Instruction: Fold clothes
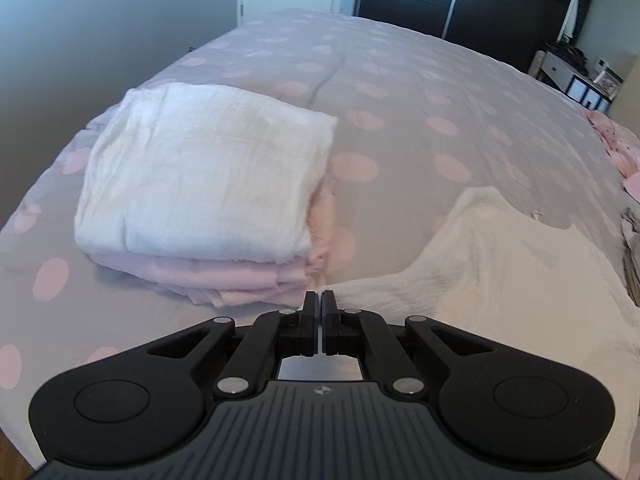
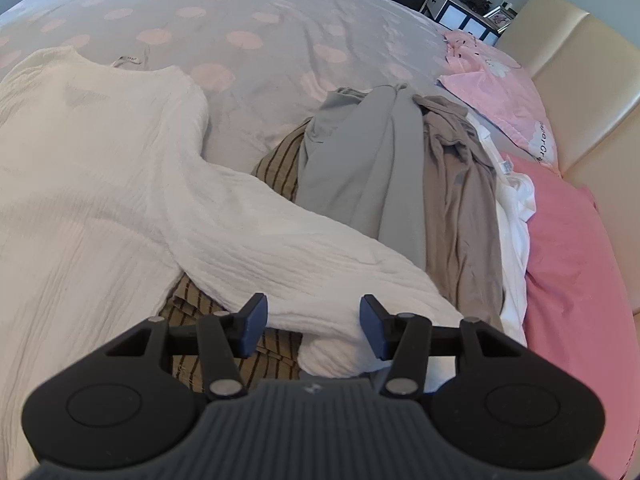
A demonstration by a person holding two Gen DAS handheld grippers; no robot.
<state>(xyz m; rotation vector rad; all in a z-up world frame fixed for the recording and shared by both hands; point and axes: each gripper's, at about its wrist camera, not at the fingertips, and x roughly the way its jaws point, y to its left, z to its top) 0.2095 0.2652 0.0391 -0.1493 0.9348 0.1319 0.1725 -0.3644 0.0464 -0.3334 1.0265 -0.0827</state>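
Lying spread near the bed's (image 1: 400, 80) front edge, the white crinkled top (image 2: 80, 200) looks light and limp; grip hem corners. Left gripper (image 1: 319, 300) pinched closed, seemingly on nothing; right gripper (image 2: 314, 320) spread wide over its sleeve (image 2: 304, 264).

On the bed (image 1: 400, 80), a stack of folded cloths (image 1: 204, 176) lies at ten o'clock from the left gripper (image 1: 322, 300). A spread shirt (image 1: 500, 272) lies at two o'clock. Its sleeve (image 2: 280, 248) runs between the right gripper's fingers (image 2: 254, 320), over a striped garment (image 2: 276, 168). A clothes heap (image 2: 400, 168) sits at one o'clock, pillows (image 2: 560, 240) beyond at three.
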